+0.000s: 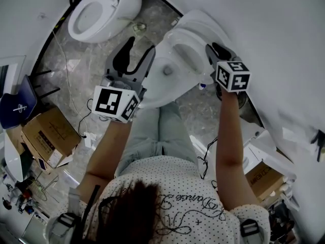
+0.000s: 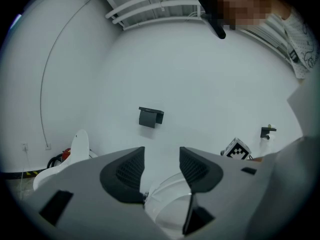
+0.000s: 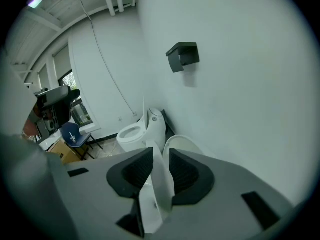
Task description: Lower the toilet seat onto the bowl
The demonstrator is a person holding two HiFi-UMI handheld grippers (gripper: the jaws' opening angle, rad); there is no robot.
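White plastic, the toilet seat (image 3: 161,189) stood raised on edge above the bowl (image 1: 160,80), not yet lowered. Its thin rim was pinched between the narrow fingers (image 3: 187,171) of your right gripper (image 3: 160,156). Behind it the lid (image 1: 203,27) leaned toward the white wall (image 3: 240,84). Your left gripper (image 1: 140,47) hovered over the bowl's left side with its fingers (image 2: 125,174) spread apart and nothing between them. A second toilet (image 1: 101,9) stood well apart on the grey floor (image 1: 91,60).

The likely risk from here was the grip itself. It sat on a slim, smooth edge, so the seat could slip from the fingers as it swung down and slam onto the bowl. Your open left fingers hung close over the rim, where a falling seat could strike or trap them. A sideways pull could also twist the seat out of the grip.
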